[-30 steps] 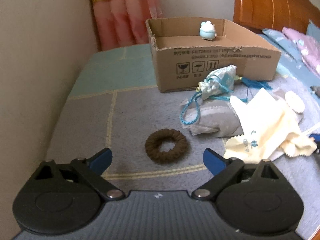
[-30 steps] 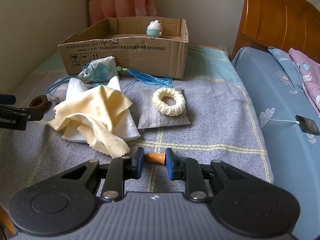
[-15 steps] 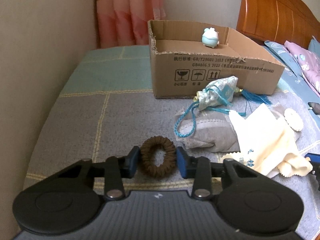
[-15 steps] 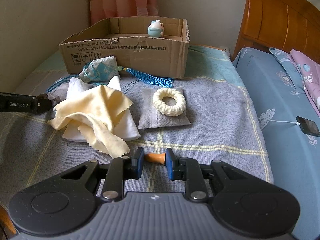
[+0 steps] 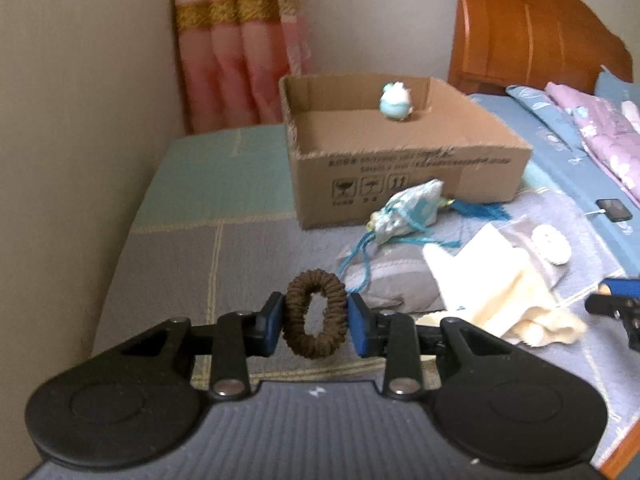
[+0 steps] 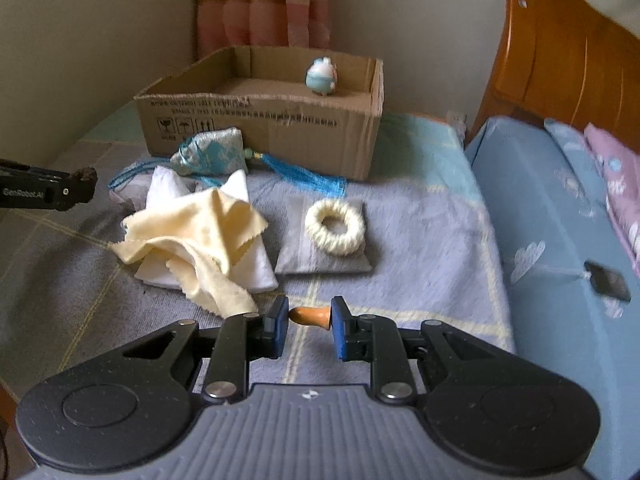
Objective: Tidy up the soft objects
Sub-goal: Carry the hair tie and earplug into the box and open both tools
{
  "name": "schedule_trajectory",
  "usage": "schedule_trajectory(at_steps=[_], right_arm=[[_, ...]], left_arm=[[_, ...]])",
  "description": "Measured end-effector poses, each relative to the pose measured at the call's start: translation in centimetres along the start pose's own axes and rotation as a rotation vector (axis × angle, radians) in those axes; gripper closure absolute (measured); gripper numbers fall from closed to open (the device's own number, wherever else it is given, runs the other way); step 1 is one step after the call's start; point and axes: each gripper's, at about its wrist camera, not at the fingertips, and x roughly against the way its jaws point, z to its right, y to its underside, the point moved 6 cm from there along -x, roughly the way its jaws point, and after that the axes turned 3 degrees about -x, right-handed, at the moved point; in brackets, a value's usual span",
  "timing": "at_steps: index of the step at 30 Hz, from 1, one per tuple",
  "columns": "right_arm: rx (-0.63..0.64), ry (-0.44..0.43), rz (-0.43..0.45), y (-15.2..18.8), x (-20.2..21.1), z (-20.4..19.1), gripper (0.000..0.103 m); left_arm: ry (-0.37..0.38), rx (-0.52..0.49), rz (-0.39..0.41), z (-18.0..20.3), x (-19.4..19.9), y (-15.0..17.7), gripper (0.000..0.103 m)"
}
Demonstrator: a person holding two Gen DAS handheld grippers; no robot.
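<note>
Grey checked bedspread (image 6: 420, 232) seen, cardboard box (image 5: 400, 160) at far end. Brown scrunchie (image 5: 315, 314) pinched upright by left gripper (image 5: 315, 320), held well short of box. Orange piece (image 6: 310, 315) clamped by right gripper (image 6: 310, 326). Cream scrunchie (image 6: 335, 226) lying on grey pouch (image 6: 320, 262), before box.

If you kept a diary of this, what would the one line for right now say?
left gripper: shut on brown scrunchie, lifted off bed | right gripper: shut on small orange object | cardboard box: holds blue plush toy
</note>
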Motion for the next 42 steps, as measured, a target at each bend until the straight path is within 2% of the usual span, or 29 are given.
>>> schedule_trajectory(at_steps=[4, 9, 12, 17, 19, 20, 21, 22, 23, 28, 33, 36, 42], right_arm=[[0.043, -0.025, 0.037, -2.0, 1.3, 0.4, 0.077], [0.107, -0.073, 0.121, -6.9, 2.1, 0.3, 0.077], [0.130, -0.114, 0.173, -10.8, 1.5, 0.0, 0.077], [0.160, -0.108, 0.219, -16.4, -1.5, -0.2, 0.076], [0.162, -0.107, 0.204, -18.0, -3.0, -0.6, 0.068], [0.160, -0.107, 0.188, -18.4, -3.8, -0.7, 0.047], [0.153, -0.100, 0.181, -18.7, -4.3, -0.8, 0.022], [0.153, -0.102, 0.179, -18.8, -4.6, -1.0, 0.013], [0.154, -0.106, 0.188, -18.7, -4.7, -1.1, 0.009], [0.132, -0.106, 0.181, -17.7, -3.9, -1.1, 0.007], [0.084, -0.137, 0.106, -15.9, -2.8, -0.8, 0.002], [0.089, -0.133, 0.077, -14.6, -2.1, -1.1, 0.000], [0.111, -0.096, 0.082, -12.6, -0.9, -1.3, 0.000]], left_arm=[[0.013, -0.004, 0.020, 0.0, 1.3, -0.7, 0.070], [0.020, 0.004, 0.033, 0.2, 2.2, -1.3, 0.070], [0.014, 0.012, 0.037, 0.4, 2.2, -1.5, 0.070], [0.016, 0.005, 0.039, 0.8, 2.2, -1.8, 0.070], [0.013, 0.007, 0.039, 0.8, 2.2, -2.0, 0.070], [0.012, 0.006, 0.041, 0.9, 2.2, -2.1, 0.070], [0.012, 0.004, 0.043, 0.9, 2.2, -2.2, 0.070], [0.010, 0.001, 0.045, 0.9, 2.2, -2.3, 0.070], [0.010, -0.004, 0.045, 1.0, 2.2, -2.4, 0.070], [0.016, -0.029, 0.043, 1.2, 1.7, -3.3, 0.070], [0.033, -0.060, 0.054, 1.7, 1.2, -5.4, 0.070], [0.050, -0.090, 0.066, 2.2, 0.5, -7.6, 0.070], [0.092, -0.142, 0.088, 4.0, -2.9, -13.6, 0.070]])
